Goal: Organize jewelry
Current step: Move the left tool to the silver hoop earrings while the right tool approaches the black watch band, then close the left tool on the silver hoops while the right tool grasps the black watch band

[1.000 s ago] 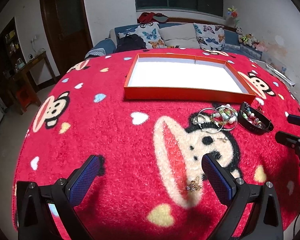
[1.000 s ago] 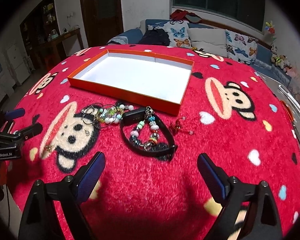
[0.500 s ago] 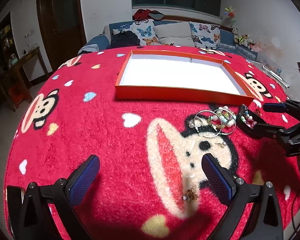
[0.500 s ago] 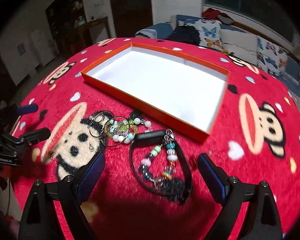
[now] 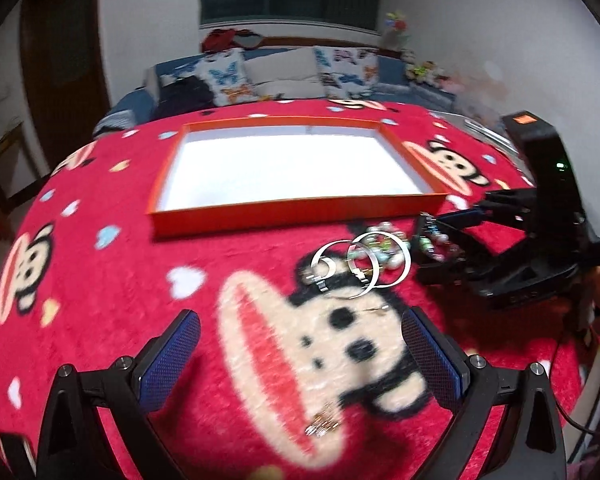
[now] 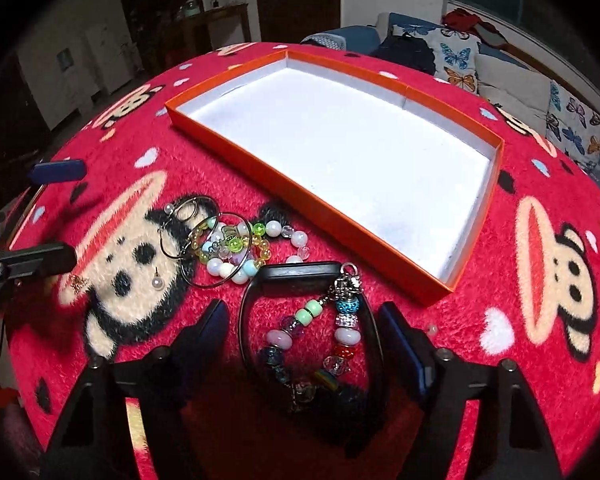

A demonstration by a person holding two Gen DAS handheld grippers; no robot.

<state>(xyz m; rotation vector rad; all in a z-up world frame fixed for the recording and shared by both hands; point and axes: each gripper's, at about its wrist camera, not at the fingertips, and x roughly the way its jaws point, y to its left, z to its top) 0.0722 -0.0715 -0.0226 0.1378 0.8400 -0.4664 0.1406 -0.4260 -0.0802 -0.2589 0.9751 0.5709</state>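
Red monkey-print cloth (image 6: 520, 168), orange tray (image 6: 404, 92) on it.
My right gripper (image 6: 302, 322), jaws closing, straddles the black band (image 6: 296, 271), contact unclear; left gripper (image 5: 300, 344) gapes empty near the blurred hoops (image 5: 364, 264).

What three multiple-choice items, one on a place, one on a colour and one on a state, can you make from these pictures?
1. Where does the black band lie?
A. inside the tray
B. between the right claw's fingers
C. on the sofa

2. What colour are the tray's outer walls?
A. orange
B. green
C. black

3. What does the tray hold?
A. the hoops
B. the bead bracelet
C. nothing

Answers:
1 B: the fingers flank the band on the red cloth; the jaws have just been closing and look a little apart from it.
2 A: the walls are orange, the floor white.
3 C: the floor is bare; hoops and bracelet lie outside.
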